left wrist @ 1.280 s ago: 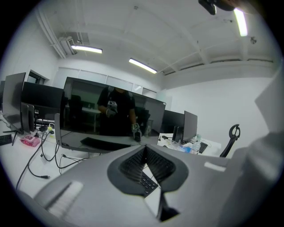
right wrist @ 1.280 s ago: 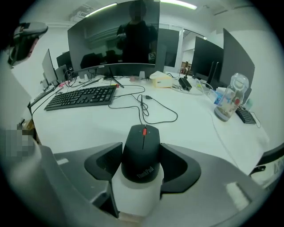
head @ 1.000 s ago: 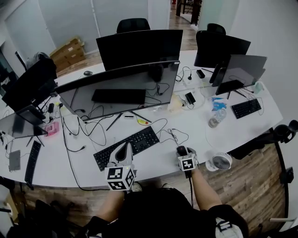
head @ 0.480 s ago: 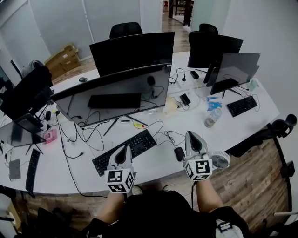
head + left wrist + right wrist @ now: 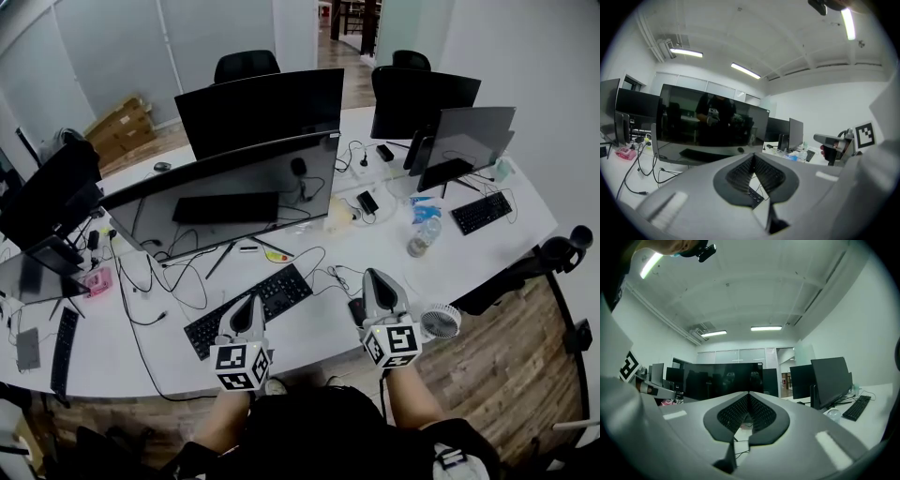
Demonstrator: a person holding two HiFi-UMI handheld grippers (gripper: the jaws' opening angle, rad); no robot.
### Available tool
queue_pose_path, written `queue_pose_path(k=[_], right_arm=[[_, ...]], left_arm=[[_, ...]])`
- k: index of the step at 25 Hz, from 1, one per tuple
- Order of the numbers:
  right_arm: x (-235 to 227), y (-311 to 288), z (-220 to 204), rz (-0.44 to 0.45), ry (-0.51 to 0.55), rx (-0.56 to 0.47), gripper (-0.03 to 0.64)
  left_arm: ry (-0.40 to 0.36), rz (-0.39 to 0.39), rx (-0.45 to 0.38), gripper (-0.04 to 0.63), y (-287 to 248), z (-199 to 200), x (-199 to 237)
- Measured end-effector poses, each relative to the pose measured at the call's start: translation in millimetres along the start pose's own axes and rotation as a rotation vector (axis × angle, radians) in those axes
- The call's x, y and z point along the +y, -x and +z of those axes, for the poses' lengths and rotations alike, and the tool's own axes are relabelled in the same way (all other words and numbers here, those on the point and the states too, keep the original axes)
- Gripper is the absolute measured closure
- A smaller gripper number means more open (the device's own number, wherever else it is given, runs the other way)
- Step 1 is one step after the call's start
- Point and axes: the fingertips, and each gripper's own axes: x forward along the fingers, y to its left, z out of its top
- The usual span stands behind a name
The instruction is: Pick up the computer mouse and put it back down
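White desk (image 5: 473, 255) | mouse (image 5: 354, 307) mostly hidden, heading unclear | left claw (image 5: 249, 302), right claw (image 5: 374, 277) pressed together, empty

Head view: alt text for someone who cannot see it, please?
A person holds the grey left gripper and right gripper, both shut and empty, over a cluttered white desk. A small black computer mouse lies by the right gripper, near a black keyboard.

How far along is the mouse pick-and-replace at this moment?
Seemingly done: the mouse lies on the desk, unheld. In hand: nothing; the right gripper, down at it a second ago, hangs above, shut and empty; the left gripper is shut too. Left: nothing apparent.
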Motion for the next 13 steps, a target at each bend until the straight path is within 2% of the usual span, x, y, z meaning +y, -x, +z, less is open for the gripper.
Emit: queue_pose_path(k=[13], right_arm=[[22, -10, 3, -0.02, 0.034, -0.003, 0.62]], left_arm=[[0.016, -0.021, -0.005, 0.541, 0, 1, 19]])
